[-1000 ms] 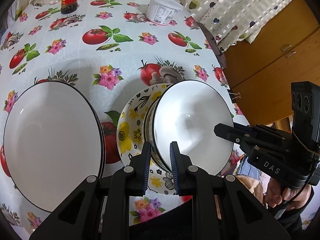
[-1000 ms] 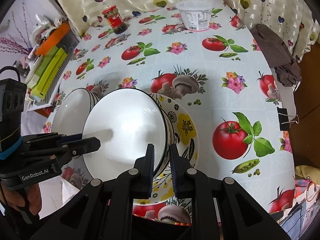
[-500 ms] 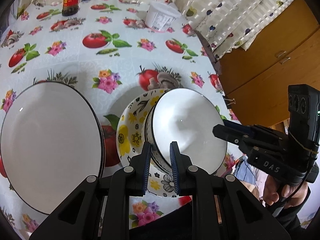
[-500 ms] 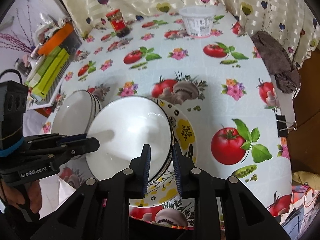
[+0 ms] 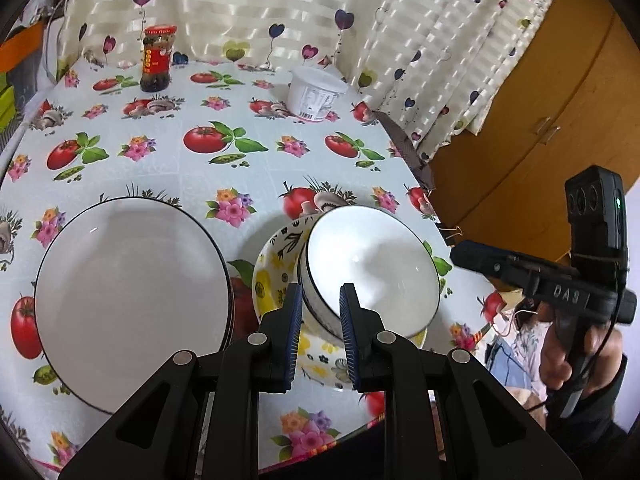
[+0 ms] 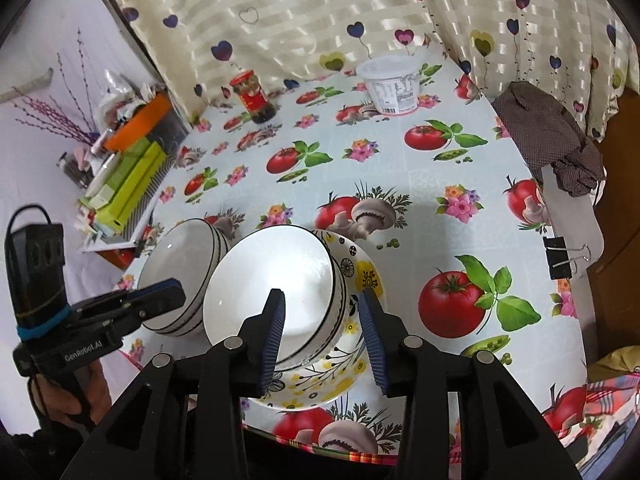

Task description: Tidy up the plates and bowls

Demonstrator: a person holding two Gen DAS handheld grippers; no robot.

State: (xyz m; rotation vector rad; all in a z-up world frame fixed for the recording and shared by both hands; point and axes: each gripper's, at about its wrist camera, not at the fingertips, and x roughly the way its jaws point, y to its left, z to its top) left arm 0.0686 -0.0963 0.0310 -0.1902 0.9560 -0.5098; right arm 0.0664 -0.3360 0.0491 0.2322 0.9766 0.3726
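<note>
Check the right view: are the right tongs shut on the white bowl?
No: the right tongs are spread open around the white bowl, with gaps showing.

Place: a home dining corner.
Desk [image 6: 400, 184]: covered with an oilcloth printed with tomatoes and flowers.
Curtain [image 6: 320, 16]: cream, with heart pattern.
Food: sauce jar [image 5: 157, 59], plastic tub [image 5: 316, 93].
Furniture: wooden cabinet [image 5: 532, 120].

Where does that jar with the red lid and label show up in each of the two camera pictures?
Left wrist view: the jar stands at the upper left, at the table's far edge by the curtain.
Right wrist view: the jar stands upper middle, a little left, again by the curtain.
Shared landmark: the white plastic tub stands to the jar's right in both views.
</note>
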